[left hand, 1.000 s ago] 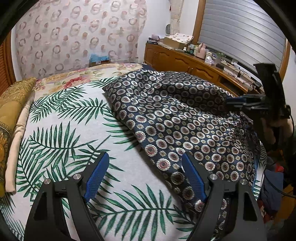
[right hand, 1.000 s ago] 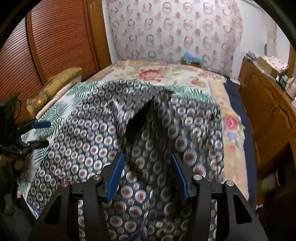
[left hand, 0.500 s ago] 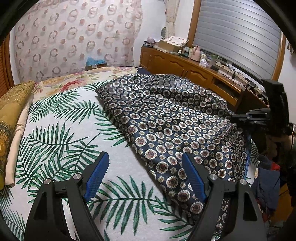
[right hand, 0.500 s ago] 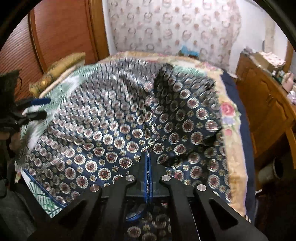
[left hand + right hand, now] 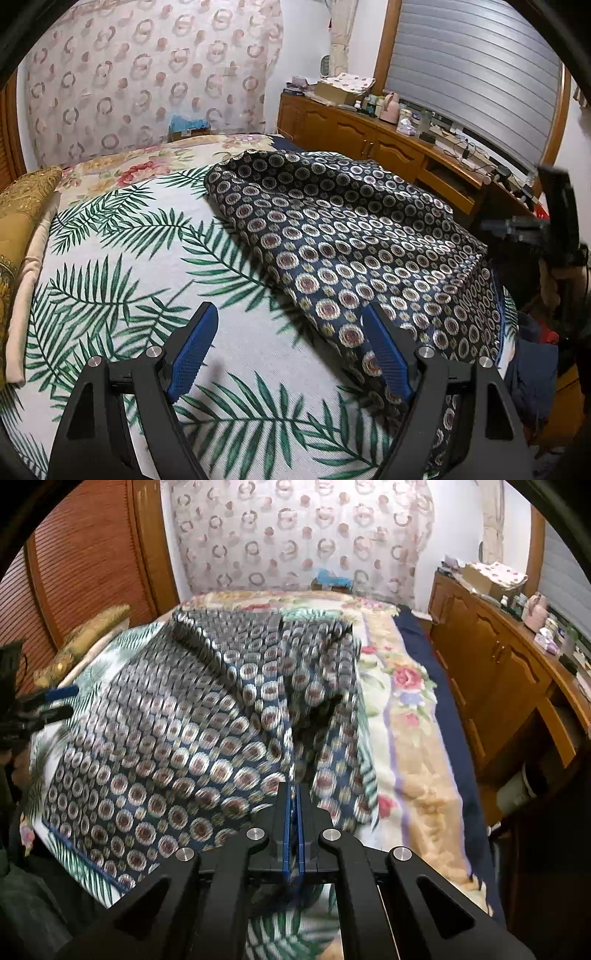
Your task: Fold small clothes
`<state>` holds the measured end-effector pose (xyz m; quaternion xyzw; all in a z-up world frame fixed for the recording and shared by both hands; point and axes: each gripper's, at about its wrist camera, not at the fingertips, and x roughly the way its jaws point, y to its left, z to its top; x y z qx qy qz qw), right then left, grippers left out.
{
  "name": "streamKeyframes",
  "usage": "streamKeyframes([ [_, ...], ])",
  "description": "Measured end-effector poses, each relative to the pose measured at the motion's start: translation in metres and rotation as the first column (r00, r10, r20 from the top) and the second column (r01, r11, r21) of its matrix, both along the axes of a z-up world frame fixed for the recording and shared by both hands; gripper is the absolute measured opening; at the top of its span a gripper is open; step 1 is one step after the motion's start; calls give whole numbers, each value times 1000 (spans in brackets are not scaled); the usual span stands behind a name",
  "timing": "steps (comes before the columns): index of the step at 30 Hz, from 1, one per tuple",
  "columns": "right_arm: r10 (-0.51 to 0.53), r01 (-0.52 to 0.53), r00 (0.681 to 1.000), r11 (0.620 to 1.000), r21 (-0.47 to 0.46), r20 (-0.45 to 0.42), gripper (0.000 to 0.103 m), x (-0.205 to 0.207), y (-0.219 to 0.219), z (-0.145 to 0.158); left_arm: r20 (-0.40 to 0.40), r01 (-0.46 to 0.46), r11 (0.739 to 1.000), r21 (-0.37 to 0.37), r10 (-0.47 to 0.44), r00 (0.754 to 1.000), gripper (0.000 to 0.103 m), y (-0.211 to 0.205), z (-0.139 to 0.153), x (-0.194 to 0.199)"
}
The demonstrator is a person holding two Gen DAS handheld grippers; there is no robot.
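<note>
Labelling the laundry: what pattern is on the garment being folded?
Navy garment with cream-and-maroon circle medallions; clearest in the left wrist view.

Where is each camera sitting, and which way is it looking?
Left wrist view: sits on the left gripper, looking across the palm-leaf bedspread toward the curtain and sideboard; its open jaws show, holding nothing, and the right gripper shows at the right edge.
Right wrist view: sits on the right gripper, looking up the bed toward the curtain; its jaws are shut on the patterned cloth, and the left gripper shows at left.
Shared: cloth, bedspread, curtain, sideboard.
</note>
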<state>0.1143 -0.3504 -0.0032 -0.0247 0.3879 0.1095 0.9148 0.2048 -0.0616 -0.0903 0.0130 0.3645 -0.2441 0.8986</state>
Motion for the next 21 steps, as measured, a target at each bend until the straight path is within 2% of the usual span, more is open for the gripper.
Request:
streamKeyframes([
  [1,1,-1,1000,1000,6,23,28,4,-1,6,2,-3,1000,5,3,1000,81,-1,0,1],
  [2,6,-7,999,1000,21,45,36,10,-1,13,6,-7,1000,10,7,1000,81,-1,1,4],
  [3,8,-10,998,999,37,63,51,22,0,20,8,-10,1000,13,10,1000,81,0,2,7],
  [4,7,-11,997,999,48,76,54,34,2,26,10,-15,1000,16,15,1000,81,0,3,10],
  [6,31,-37,996,997,63,88,54,63,7,35,14,-23,1000,20,23,1000,81,-1,5,18],
  [10,79,-83,995,994,70,62,54,125,22,31,20,-29,999,34,29,999,81,-5,7,31],
  [13,119,-119,993,990,75,10,54,169,28,15,17,-29,999,42,28,999,81,-9,6,38],
  [17,141,-132,984,987,94,-106,53,215,33,-15,8,-22,999,47,21,1000,81,-12,2,41],
  [18,147,-134,981,985,107,-126,51,222,32,-19,5,-19,999,49,19,1000,81,-12,1,41],
  [20,186,-163,972,974,155,-145,24,229,30,-23,-2,-18,998,53,18,1000,81,-13,-2,42],
  [21,207,-182,969,968,171,-136,1,230,31,-22,-8,-19,998,54,19,1000,81,-13,-3,42],
])
